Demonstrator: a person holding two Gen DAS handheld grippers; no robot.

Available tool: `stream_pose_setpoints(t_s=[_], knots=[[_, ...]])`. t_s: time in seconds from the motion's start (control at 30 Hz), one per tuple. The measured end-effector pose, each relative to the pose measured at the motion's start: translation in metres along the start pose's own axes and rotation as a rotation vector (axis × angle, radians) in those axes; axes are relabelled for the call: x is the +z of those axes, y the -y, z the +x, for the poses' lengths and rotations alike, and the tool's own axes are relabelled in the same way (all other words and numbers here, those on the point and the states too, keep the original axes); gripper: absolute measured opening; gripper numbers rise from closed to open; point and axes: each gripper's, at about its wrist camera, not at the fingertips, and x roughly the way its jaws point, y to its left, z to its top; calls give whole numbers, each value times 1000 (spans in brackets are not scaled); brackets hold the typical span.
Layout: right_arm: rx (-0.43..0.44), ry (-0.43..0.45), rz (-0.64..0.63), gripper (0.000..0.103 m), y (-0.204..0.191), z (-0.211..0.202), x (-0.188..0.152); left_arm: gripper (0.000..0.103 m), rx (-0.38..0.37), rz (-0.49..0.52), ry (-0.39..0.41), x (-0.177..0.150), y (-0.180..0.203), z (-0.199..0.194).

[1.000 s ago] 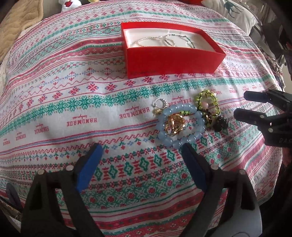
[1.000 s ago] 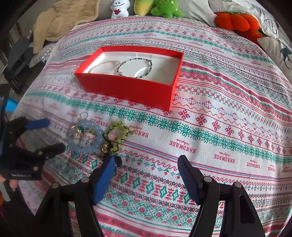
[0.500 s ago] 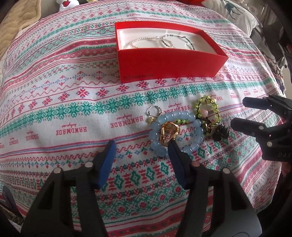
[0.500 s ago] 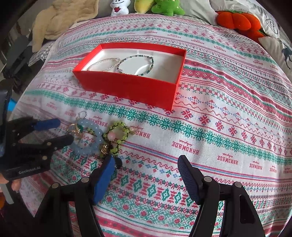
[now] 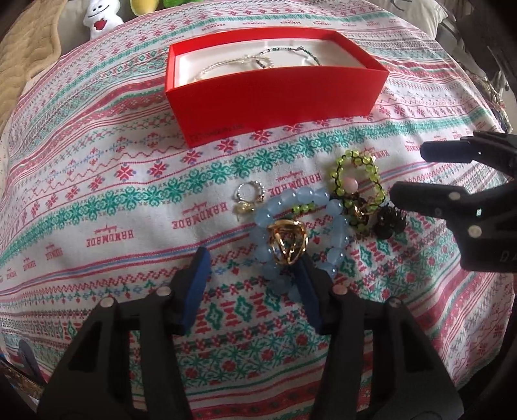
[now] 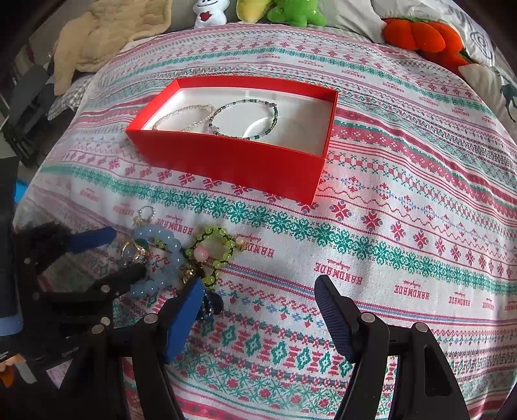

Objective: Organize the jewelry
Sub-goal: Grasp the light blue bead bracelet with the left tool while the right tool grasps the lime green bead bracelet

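Observation:
A red box (image 5: 274,93) (image 6: 232,158) with a white lining holds two thin beaded bracelets (image 6: 245,119). On the patterned cloth in front of it lies a pile: a pale blue bead bracelet (image 5: 336,206) (image 6: 168,258), a gold ring (image 5: 287,239) inside it, a green bead bracelet (image 5: 355,174) (image 6: 213,239), a small silver ring (image 5: 248,194) and a dark clip (image 5: 389,219). My left gripper (image 5: 252,258) (image 6: 122,252) is open, its right finger lying over the blue bracelet beside the gold ring. My right gripper (image 6: 258,290) (image 5: 416,174) is open, just right of the pile.
The patterned cloth (image 6: 387,226) covers a bed. Plush toys (image 6: 290,13) and an orange plush pumpkin (image 6: 423,32) sit at the far edge. A beige blanket (image 6: 106,35) lies at the far left. The cloth right of the box is bare.
My left gripper has moved forward and right onto the pile and narrowed its opening; its right finger now lies across the blue bracelet. The right gripper has barely moved.

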Motion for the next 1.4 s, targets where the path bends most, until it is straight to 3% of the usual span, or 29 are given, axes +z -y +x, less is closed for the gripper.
stream_pose_setpoints(t_s=[0.27, 0.47, 0.53, 0.63, 0.73, 0.87, 1.03, 1.2, 1.4], knots=[[20, 11, 18, 72, 2, -1, 5, 13, -19, 25, -31, -12, -15, -8], [65, 32, 60, 68, 7, -3, 10, 13, -55, -26, -36, -21, -33, -18], [83, 41, 70, 51, 7, -4, 13, 13, -62, -36, -32, -23, -40, -23], [132, 44, 85, 36, 6, -3, 18, 13, -69, -47, -21, -24, -44, -28], [188, 30, 97, 28, 3, 2, 23, 13, -67, -55, -18, -23, -48, -29], [213, 1, 88, 25, -10, 11, 25, 13, -66, -67, -18, -23, -50, -29], [181, -34, 79, 20, -17, 28, 25, 13, -65, -72, -18, -23, -52, -28], [169, -28, 57, 7, -24, 35, 29, 13, -59, -80, -23, -21, -51, -24], [153, 0, 45, 6, -25, 27, 30, 13, -70, -96, 9, -18, -54, -33]])
